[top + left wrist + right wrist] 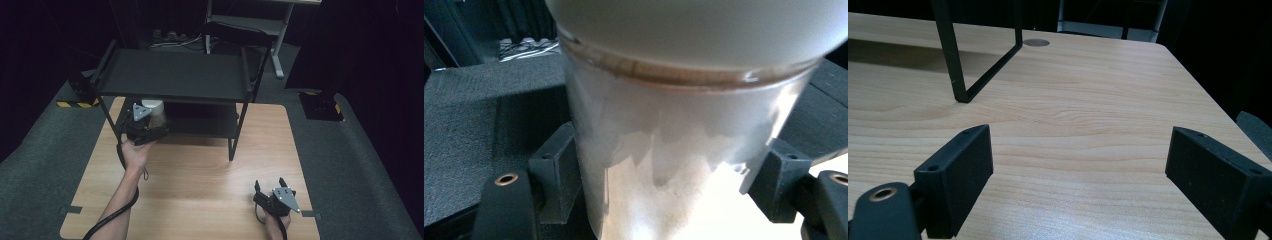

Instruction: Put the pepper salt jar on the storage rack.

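My left gripper (150, 116) has its jaws clamped on the sides of a clear cylindrical jar with a white domed lid (154, 112); in the left gripper view the two black pads press the glassy wall (674, 150) from either side, with the pale lid (694, 25) above them. From the high view the jar sits at the far left of the light wooden table (200, 185), right at the front edge of the black metal two-tier shelf rack (172, 75) — under the left end of its top shelf and level with the lower one (whether the jar's base rests on anything, I cannot tell). The rack's left front leg stands just beside the gripper, and the top shelf overhangs it closely.

My right gripper (274, 192) is at the near right corner of the table, well apart from the jar, its jaws spread wide with nothing between them — the right gripper view shows bare wood (1073, 125) between the pads and the rack's right front leg and floor bar (955, 75) farther off to the left. Grey carpet (360, 165) surrounds the table, and a pale desk frame (280, 30) stands beyond the rack.
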Demonstrator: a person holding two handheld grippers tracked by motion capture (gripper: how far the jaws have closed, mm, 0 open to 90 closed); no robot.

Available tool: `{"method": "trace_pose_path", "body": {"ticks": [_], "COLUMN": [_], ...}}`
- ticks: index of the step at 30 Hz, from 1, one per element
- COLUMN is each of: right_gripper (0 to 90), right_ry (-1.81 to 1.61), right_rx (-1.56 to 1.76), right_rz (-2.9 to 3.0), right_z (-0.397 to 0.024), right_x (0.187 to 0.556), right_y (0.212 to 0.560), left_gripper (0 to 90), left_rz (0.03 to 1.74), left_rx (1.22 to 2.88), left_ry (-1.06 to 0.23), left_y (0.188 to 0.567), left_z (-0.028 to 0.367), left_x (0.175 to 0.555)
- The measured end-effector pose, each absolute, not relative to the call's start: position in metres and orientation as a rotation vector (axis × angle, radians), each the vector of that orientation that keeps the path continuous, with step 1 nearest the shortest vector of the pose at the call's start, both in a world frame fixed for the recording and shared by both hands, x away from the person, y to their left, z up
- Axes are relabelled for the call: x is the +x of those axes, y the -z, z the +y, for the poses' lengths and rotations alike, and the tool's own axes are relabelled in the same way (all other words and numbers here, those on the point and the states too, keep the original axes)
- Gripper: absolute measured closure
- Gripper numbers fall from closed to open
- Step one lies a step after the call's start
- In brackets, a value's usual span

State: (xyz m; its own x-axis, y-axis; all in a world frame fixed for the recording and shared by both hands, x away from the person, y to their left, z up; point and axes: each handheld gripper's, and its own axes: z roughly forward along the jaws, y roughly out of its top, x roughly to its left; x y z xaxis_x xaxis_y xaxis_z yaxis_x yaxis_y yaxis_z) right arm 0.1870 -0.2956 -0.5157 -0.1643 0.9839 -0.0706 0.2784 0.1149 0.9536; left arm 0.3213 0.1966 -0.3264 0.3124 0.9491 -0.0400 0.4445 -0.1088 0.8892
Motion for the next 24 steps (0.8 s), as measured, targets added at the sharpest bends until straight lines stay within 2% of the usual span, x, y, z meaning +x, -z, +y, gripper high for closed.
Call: {"method": "trace_pose_path", "body": {"ticks": [24], "right_gripper": [10.7], "right_ry": [-1.093], "right_rx": [1.267], "right_rz": [1.584], "right_z": [-0.2947], "right_x": [0.1874], "right_y": [0.5157], "left_gripper": [26.6], "left_rz": [1.262], "left_rx": [1.719], "left_ry": [-0.751], "left_y": [0.3283], "left_z": [0.1907], "left_x": [0.3329]}}
